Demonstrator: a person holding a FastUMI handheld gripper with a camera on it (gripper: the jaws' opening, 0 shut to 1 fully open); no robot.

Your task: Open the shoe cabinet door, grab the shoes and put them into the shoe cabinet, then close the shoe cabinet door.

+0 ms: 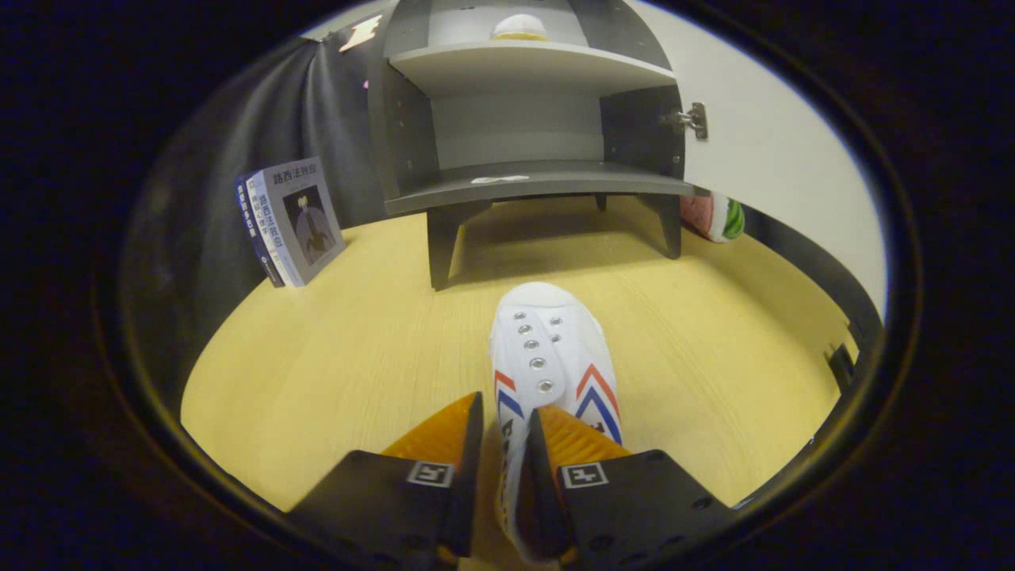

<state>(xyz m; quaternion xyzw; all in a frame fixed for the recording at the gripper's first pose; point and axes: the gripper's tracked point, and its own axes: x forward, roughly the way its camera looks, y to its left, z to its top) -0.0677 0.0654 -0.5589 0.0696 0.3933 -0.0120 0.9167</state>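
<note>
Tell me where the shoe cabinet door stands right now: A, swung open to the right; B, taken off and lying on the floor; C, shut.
A: the door hangs open on its hinge at the right of the shoe cabinet, baring both shelves, while the hand-held gripper pinches the side of the white shoe ahead of it.

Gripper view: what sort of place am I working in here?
Likely a staged booth, not a home: a small open shoe cabinet on a yellow tabletop, books against black cloth; hand-held gripper holding a shoe.
</note>
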